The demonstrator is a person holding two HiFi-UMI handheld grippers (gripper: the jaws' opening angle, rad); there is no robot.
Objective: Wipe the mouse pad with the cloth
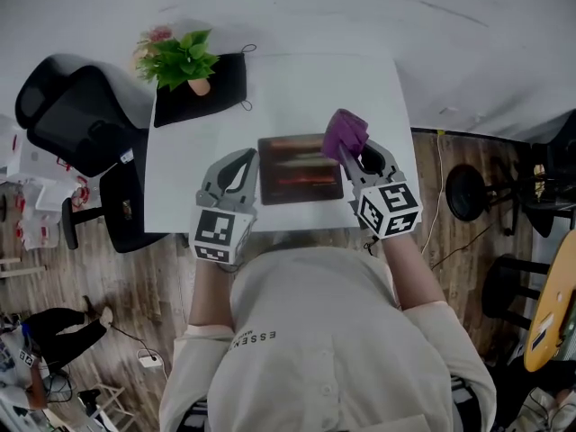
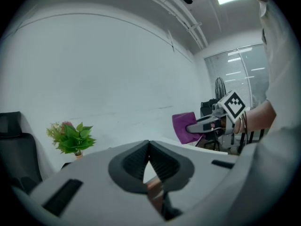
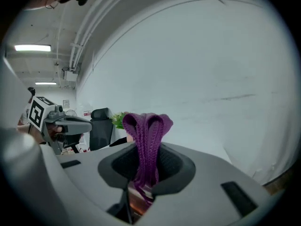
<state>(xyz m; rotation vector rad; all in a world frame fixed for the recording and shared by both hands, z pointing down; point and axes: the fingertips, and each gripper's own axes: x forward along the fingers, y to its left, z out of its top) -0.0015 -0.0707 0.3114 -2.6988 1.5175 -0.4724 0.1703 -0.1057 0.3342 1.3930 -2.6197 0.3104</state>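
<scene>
While right gripper (image 1: 353, 162) hangs at right edge of mouse pad (image 1: 300, 171), jaws clamp purple cloth (image 1: 345, 133); cloth bunches upright past jaw tips. Pad dark, flat on white tabletop (image 1: 297, 84), close to person. Left gripper (image 1: 236, 167) just left of pad, jaws together, nothing between. Potted plant (image 1: 180, 59) well beyond pad, to left.

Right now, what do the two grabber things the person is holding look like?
Both the left gripper and the right gripper have pale grey shells shaped like pointed beaks, with dark ribbed pads inside the jaws. Each carries a white cube printed with black square markers. The person wears a cream short-sleeved shirt with small dark lettering.
</scene>
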